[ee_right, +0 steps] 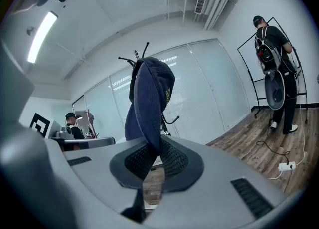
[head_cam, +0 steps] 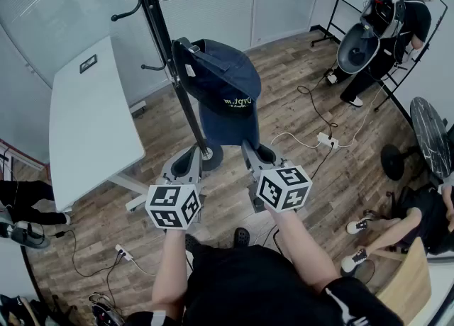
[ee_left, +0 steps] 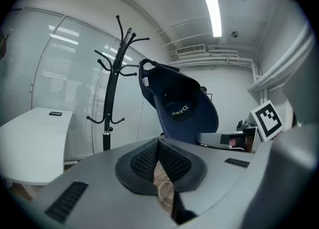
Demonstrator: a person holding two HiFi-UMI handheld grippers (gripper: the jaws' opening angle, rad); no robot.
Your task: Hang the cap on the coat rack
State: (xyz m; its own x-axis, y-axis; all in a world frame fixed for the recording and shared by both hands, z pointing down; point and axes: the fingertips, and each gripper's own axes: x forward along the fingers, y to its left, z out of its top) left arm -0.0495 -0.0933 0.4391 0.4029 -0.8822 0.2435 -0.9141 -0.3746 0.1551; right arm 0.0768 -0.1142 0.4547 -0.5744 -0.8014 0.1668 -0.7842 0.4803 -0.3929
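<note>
The cap (head_cam: 216,80) is probably light, with a soft crown and a stiffer brim. Right gripper (head_cam: 251,152) jaws pinch the brim edge. Left gripper (head_cam: 189,161) jaws are closed and empty.

rack (head_cam: 167,59) top cut off by upper edge | rack base partly hidden by left gripper (head_cam: 187,161) | cap (head_cam: 216,73) print too small to be read
</note>
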